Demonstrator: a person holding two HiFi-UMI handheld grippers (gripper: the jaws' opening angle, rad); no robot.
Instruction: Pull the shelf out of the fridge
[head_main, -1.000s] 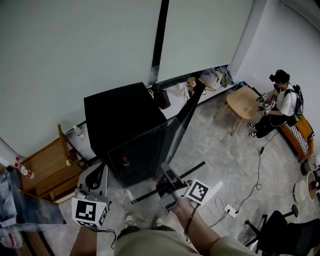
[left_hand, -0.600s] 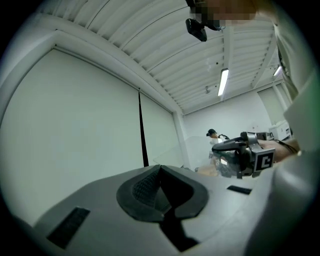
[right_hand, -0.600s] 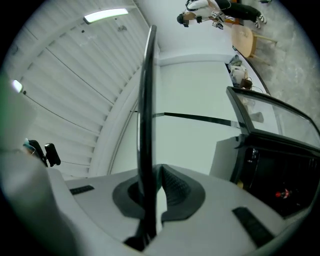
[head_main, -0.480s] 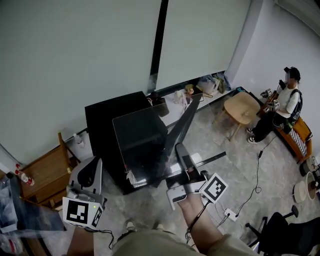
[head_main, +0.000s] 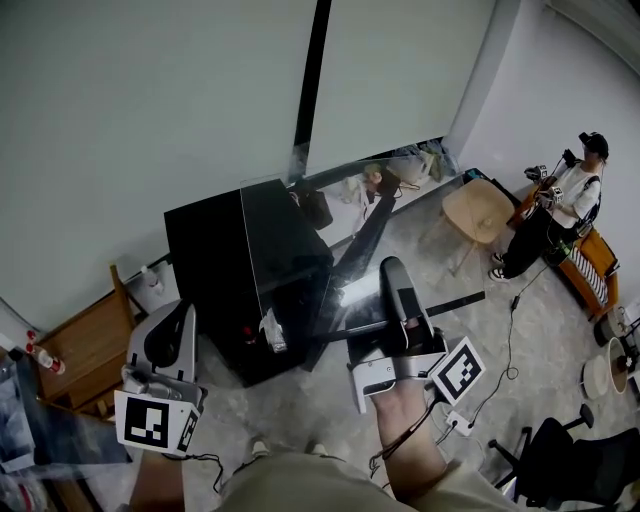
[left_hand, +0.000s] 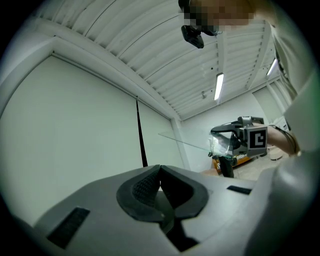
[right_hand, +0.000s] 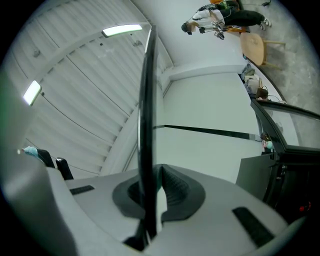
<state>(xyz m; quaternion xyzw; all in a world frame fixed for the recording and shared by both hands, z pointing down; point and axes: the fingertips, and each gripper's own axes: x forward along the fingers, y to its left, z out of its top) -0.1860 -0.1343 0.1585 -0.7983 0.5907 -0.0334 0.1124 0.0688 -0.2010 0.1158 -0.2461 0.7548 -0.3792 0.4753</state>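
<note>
Clamping flat clear glass shelf (head_main: 325, 215) edge-on, right gripper (head_main: 394, 268) holds it near boxy black fridge (head_main: 210, 255); left gripper (head_main: 172, 314) jaws together, empty.

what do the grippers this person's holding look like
Both the left gripper and right gripper have light grey rounded shells with black ribbed fingers. Each carries a white cube with black square markers, and a thin black cable trails off.
</note>
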